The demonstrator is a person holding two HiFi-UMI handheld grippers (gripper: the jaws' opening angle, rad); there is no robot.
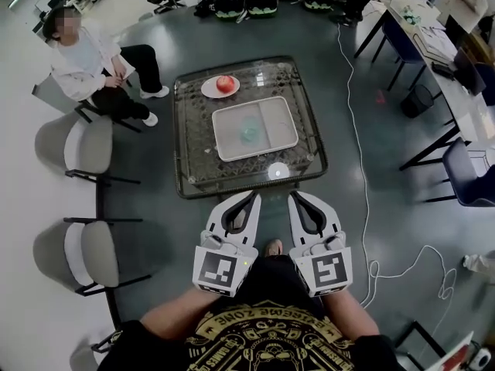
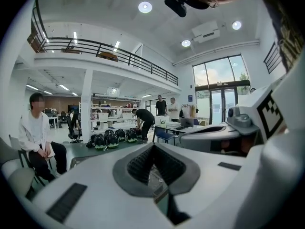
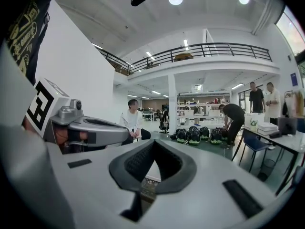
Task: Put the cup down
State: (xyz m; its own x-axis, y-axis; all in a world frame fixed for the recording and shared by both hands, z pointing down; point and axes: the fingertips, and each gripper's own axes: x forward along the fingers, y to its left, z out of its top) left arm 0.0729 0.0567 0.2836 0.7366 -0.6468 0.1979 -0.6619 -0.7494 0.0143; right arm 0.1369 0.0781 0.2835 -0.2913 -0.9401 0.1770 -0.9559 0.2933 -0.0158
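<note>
- Our left gripper (image 1: 253, 197) and right gripper (image 1: 295, 197) are both clenched, empty, near our body.
- The cup (image 1: 251, 132) sits in the tray (image 1: 277, 117) on the table (image 1: 188, 182), apart from us.

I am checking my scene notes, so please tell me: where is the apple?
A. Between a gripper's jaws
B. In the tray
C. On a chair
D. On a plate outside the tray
D: in the head view the apple lies on the plate, which stands on the table just past the far edge of the tray.
</note>
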